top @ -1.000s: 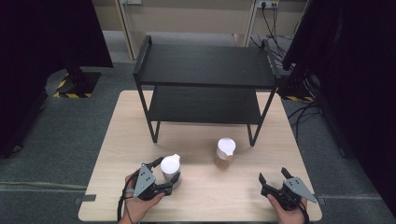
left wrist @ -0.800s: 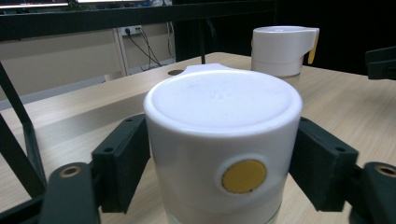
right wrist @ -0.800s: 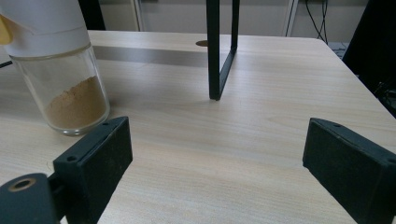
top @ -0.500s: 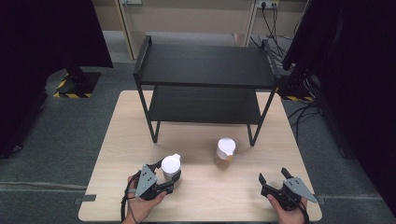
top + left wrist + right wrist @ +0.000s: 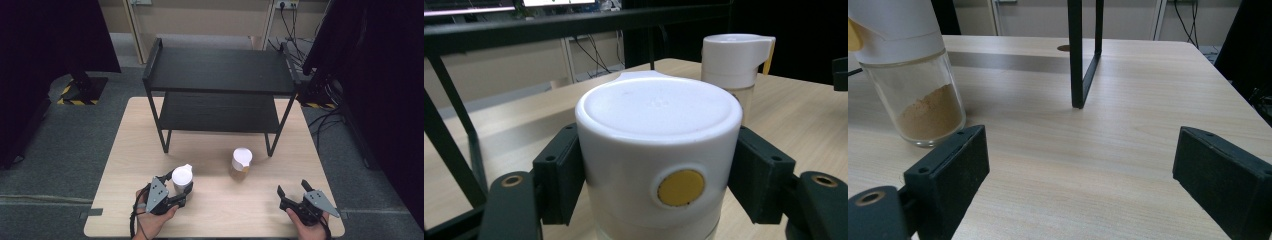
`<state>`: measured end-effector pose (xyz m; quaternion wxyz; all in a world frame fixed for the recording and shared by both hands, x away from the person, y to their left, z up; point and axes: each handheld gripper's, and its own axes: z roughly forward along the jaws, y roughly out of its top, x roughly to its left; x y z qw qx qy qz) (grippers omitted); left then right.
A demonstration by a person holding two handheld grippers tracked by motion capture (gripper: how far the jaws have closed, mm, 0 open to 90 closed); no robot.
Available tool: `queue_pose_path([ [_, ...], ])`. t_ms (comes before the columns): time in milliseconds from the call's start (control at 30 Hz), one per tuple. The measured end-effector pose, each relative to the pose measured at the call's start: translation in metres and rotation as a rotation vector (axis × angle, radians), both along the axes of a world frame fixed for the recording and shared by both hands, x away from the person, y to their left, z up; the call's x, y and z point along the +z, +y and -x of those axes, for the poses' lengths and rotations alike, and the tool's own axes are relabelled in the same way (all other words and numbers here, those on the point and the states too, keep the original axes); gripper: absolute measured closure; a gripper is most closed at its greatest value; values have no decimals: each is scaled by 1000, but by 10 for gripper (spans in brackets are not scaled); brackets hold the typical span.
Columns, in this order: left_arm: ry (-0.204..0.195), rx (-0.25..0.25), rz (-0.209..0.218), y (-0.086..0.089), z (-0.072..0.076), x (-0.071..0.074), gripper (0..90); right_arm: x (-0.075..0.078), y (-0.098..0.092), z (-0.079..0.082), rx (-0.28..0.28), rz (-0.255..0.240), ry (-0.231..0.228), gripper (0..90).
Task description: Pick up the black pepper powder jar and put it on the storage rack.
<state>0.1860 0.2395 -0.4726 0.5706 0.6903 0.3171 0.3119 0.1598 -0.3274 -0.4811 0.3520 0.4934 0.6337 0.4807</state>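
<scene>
The left gripper (image 5: 176, 189) clamps the near jar (image 5: 658, 150) by its white cap, ready for lifting; the right gripper (image 5: 296, 193) waits released.

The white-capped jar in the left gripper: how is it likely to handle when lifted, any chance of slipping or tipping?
The white-capped jar looks rigid, so the left gripper, shut on its cap, probably won't deform it. The smooth cap could slip a little between the jaws. Its body appears to be glass like the powder jar, so likely fragile if dropped; being tall and narrow, it may tip when set down.
</scene>
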Motion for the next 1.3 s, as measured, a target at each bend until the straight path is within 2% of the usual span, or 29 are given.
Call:
queue_pose_path([
  [167,-46,32,-15,-1,4,12,307,0,0,1,-3,-2,-2,82],
  [500,-92,62,-14,-1,5,29,307,0,0,0,-3,-4,-1,82],
  [1300,-211,127,67,1,-2,64,308,-1,0,1,-7,-6,-2,81],
])
